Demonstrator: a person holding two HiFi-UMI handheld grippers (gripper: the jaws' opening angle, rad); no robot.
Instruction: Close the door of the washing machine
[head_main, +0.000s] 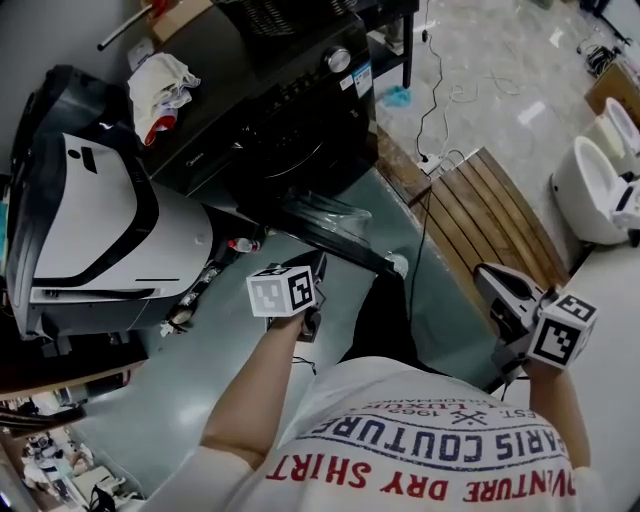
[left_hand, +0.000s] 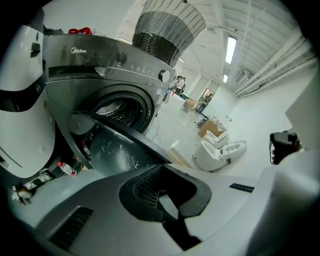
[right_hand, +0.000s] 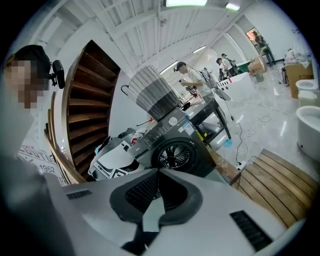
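The dark washing machine (head_main: 300, 100) stands at the top of the head view, its round door (head_main: 335, 228) swung open toward me. In the left gripper view the drum opening (left_hand: 119, 109) shows behind the open door (left_hand: 117, 147). My left gripper (head_main: 318, 263) hangs just in front of the door's outer edge, shut and holding nothing; whether it touches the door I cannot tell. The same left gripper (left_hand: 160, 169) has its jaws meeting at the tips. My right gripper (head_main: 485, 273) is off to the right over the wooden platform, shut and empty. From the right gripper (right_hand: 159, 172) the machine (right_hand: 172, 142) lies some way off.
A white-and-black appliance (head_main: 100, 220) stands left of the washer, with a bottle (head_main: 243, 244) on the floor between them. Cloths (head_main: 160, 85) lie on the left side. A wire basket (left_hand: 167, 30) sits on top of the machine. A wooden platform (head_main: 490, 220), toilets (head_main: 600, 180) and cables (head_main: 440, 100) are at the right.
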